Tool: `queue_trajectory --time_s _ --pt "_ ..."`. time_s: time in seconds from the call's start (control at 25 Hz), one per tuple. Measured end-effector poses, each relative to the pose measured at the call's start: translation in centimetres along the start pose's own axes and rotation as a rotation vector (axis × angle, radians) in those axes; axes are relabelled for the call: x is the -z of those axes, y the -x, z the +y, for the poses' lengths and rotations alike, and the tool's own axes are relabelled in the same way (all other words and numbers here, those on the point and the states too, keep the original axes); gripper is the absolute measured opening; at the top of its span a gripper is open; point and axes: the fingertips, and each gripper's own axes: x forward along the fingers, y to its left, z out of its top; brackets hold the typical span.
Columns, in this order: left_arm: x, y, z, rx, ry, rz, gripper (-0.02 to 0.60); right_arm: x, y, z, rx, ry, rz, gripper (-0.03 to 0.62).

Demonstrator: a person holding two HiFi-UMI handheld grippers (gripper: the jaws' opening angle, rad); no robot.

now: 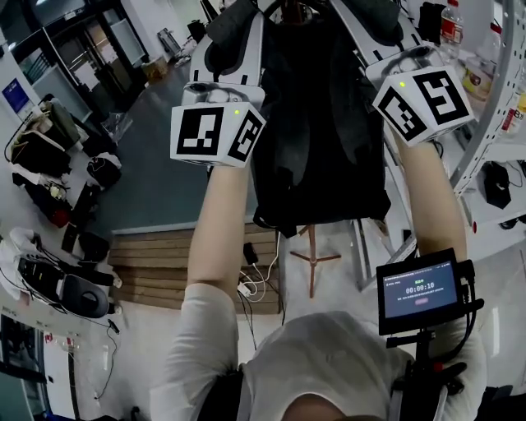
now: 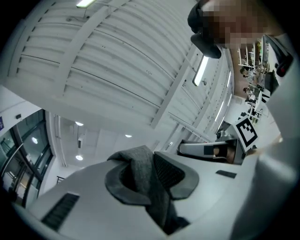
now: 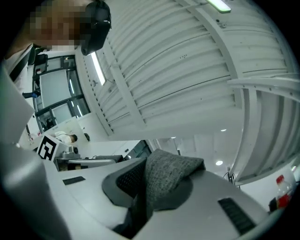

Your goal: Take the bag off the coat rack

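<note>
Grey floor (image 1: 156, 177), one bag (image 1: 320, 140); two straps (image 3: 172, 169), in left gripper (image 2: 152, 174), right gripper (image 3: 157, 183).

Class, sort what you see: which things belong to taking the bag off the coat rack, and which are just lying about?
Job: bag; coat rack; left tool and right tool, each clamped on grey strap fabric.
Lying about: bottle on shelf; cables on floor; dark bags on floor.
</note>
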Motion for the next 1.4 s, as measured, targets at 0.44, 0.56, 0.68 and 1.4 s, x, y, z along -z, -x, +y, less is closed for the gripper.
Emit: queue_trajectory --time_s 0.44,0.56,0.68,1.4 --pt "-6.4 -0.3 0.7 0.019 -0.013 -0.063 0.062 -5.7 -1.3 0.4 -0.008 0.060 -0.083 0.038" --pt "-7.5 0.4 1.2 0.004 -0.003 -0.058 0.062 -6.8 -1.5 1.3 -0.031 0.051 -0.103 0.038" --pt "-8.7 1.7 1.8 -0.021 0.018 -0.041 0.061 -7.9 -1.6 2.7 -0.070 0.019 -0.120 0.038" --pt "-17.1 18.2 12.2 -0.421 -0.371 0.302 0.063 -5.8 -12.0 21.9 -0.428 -0.480 -0.301 0.038"
